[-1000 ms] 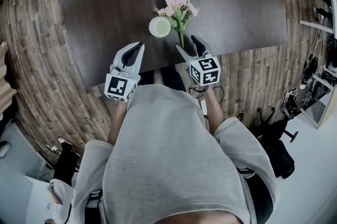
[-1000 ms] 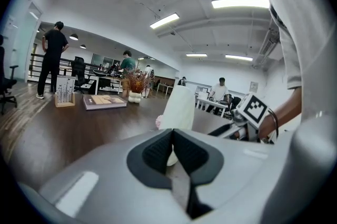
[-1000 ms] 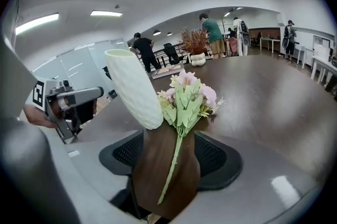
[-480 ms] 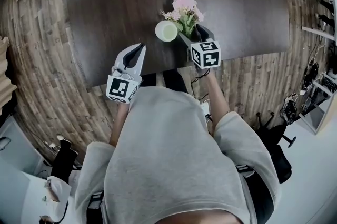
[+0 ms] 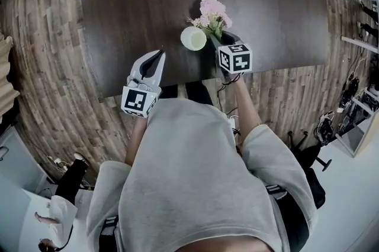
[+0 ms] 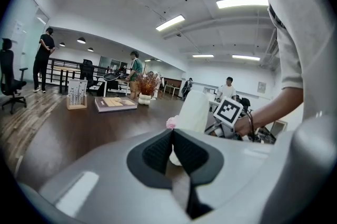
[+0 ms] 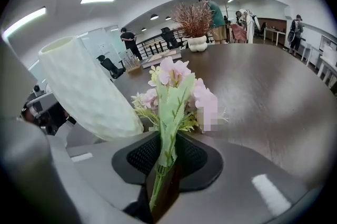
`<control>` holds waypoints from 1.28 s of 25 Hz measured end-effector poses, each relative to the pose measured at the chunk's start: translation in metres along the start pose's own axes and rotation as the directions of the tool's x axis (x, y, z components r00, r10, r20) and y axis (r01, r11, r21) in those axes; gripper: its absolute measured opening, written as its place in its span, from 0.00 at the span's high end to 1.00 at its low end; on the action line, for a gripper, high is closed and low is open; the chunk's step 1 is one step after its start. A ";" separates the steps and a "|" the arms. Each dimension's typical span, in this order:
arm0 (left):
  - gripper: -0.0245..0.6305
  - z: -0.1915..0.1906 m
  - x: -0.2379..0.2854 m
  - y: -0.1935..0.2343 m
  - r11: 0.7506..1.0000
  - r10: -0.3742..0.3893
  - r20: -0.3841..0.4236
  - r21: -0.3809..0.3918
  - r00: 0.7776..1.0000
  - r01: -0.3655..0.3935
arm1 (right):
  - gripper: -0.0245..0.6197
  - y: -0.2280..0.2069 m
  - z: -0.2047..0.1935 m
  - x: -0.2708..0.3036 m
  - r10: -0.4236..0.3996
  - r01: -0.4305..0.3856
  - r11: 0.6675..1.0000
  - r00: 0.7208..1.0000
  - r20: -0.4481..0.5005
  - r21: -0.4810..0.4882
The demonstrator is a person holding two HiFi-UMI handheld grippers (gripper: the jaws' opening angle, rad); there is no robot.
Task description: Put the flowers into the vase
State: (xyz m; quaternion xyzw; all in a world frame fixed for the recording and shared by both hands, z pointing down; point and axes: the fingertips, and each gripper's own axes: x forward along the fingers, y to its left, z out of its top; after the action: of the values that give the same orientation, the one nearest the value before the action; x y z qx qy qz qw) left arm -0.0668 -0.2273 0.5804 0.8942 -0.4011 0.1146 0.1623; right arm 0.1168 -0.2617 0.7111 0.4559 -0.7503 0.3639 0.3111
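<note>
Pink flowers (image 7: pixel 171 86) on green stems, upright, just right of the pale vase (image 5: pixel 193 38) and not in it. Right gripper (image 7: pixel 167 152) is closing its jaws on the stems, pads already against them. Left gripper (image 6: pixel 171 136) is clenched on nothing, over the near edge of the dark table (image 5: pixel 278 2), left of the vase and apart from it.

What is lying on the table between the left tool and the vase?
Nothing. In the head view, only bare dark table separates the left tool from the vase.
</note>
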 end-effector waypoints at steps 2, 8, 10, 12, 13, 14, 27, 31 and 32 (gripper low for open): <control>0.95 0.000 -0.002 -0.001 1.000 0.000 0.002 0.002 1.000 0.000 | 0.83 0.003 -0.001 -0.002 0.011 -0.011 1.000 1.000 0.017 0.001; 0.95 -0.001 -0.003 0.001 1.000 -0.011 0.002 0.006 1.000 0.011 | 0.86 0.007 0.008 -0.010 0.008 -0.010 1.000 0.995 0.101 0.020; 0.95 -0.002 -0.001 0.000 1.000 -0.016 0.000 0.010 1.000 0.016 | 0.87 0.006 0.010 -0.013 0.007 -0.010 1.000 0.993 0.119 0.022; 0.95 -0.001 0.000 -0.003 1.000 -0.023 0.001 0.014 1.000 0.023 | 0.88 0.005 0.011 -0.016 0.007 -0.011 0.999 0.990 0.138 0.030; 0.95 -0.001 0.000 -0.005 1.000 -0.026 0.003 0.016 1.000 0.026 | 0.88 0.006 0.012 -0.018 0.009 -0.014 0.999 0.989 0.147 0.032; 0.95 0.000 0.000 -0.007 0.999 -0.029 0.006 0.019 1.000 0.029 | 0.88 0.006 0.014 -0.021 0.011 -0.016 0.999 0.987 0.158 0.030; 0.95 0.012 -0.014 -0.025 0.998 -0.041 0.046 0.045 0.998 0.039 | 0.89 0.029 0.094 -0.101 0.028 -0.020 1.000 0.869 0.494 -0.022; 0.95 0.010 -0.019 -0.029 0.998 -0.041 0.047 0.046 0.998 0.039 | 0.89 0.046 0.130 -0.131 0.061 -0.018 0.997 0.803 0.593 -0.078; 0.95 0.009 -0.021 -0.030 0.998 -0.040 0.048 0.046 0.998 0.038 | 0.89 0.050 0.138 -0.137 0.073 -0.020 0.996 0.789 0.611 -0.092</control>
State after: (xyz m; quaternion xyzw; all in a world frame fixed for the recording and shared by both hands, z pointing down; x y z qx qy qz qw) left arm -0.0571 -0.1977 0.5591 0.9079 -0.3846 0.0985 0.1346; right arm 0.1058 -0.2978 0.5138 0.5177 -0.8357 0.1735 0.0601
